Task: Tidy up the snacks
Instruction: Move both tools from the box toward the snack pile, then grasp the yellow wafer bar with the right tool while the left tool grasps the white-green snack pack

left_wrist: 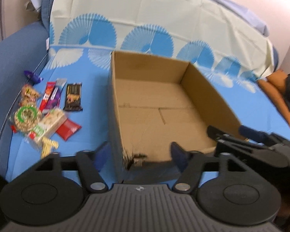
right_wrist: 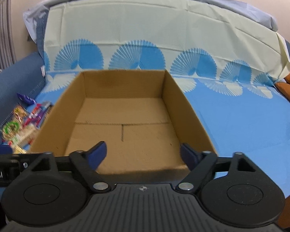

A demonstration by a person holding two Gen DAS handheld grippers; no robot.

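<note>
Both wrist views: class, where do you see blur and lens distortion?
Left wrist view: the snack pile is soft, its labels unreadable, and the right claw is smeared. Right wrist view: the cardboard box has fuzzy rims, and the sofa back bows, fisheye-curved.

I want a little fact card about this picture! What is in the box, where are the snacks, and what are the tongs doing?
box: cardboard box, open top, nothing inside
snacks: wrapped snacks piled on the blue cloth, left of the box
left tongs: left tongs open, holding nothing, over the box's near left corner
right tongs: right tongs open, holding nothing, over the box's near edge
snacks packed: none yet
</note>
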